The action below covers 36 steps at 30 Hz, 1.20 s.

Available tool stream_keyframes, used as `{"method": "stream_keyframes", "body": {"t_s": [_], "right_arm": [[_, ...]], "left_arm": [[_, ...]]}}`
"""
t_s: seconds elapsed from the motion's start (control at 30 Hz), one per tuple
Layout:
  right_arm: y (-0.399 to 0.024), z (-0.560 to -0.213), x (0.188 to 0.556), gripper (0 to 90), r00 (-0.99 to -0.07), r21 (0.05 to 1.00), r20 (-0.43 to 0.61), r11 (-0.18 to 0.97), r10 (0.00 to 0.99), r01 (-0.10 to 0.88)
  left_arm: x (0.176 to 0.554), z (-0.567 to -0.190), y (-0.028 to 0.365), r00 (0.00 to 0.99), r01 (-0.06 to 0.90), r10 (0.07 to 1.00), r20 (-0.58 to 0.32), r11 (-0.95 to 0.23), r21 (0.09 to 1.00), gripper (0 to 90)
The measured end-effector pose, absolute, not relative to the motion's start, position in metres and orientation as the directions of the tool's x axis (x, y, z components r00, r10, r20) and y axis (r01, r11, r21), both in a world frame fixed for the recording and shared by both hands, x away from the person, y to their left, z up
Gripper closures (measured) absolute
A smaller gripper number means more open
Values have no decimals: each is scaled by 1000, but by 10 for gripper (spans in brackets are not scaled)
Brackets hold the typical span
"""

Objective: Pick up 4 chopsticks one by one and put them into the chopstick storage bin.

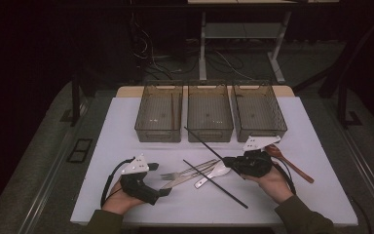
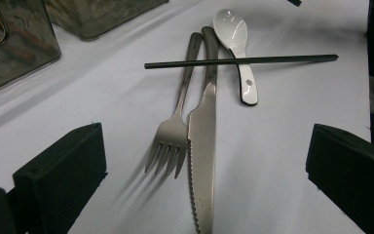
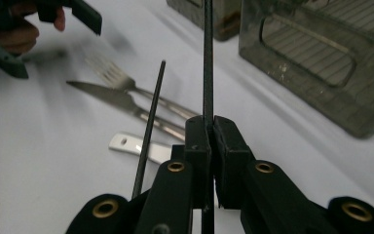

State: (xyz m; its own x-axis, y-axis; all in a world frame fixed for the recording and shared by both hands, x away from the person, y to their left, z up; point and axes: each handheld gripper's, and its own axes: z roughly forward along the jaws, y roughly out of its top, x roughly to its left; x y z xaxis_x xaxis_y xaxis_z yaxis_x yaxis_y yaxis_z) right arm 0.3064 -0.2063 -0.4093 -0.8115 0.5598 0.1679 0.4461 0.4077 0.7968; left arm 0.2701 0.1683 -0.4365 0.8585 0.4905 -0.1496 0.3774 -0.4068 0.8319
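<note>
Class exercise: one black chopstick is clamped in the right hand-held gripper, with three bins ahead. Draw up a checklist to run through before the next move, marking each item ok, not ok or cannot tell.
1. Right hand-held gripper shut on the held chopstick: ok.
2. Held chopstick lifted off the table, tip pointing toward the bins: ok.
3. Middle bin has free room: ok.
4. Second chopstick free to pick up: not ok, it lies across the fork, knife and white spoon.
5. Left hand-held gripper open and out of the way: ok.
6. Which bin takes chopsticks: cannot tell.
</note>
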Motion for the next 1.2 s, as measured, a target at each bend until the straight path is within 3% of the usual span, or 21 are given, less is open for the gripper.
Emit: {"method": "stream_keyframes", "body": {"t_s": [1.2], "right_arm": [[-159, -380, 379, 852, -798, 858, 163, 316, 580, 405]], "left_arm": [[273, -438, 170, 851, 387, 500, -158, -396, 833, 4]]}}
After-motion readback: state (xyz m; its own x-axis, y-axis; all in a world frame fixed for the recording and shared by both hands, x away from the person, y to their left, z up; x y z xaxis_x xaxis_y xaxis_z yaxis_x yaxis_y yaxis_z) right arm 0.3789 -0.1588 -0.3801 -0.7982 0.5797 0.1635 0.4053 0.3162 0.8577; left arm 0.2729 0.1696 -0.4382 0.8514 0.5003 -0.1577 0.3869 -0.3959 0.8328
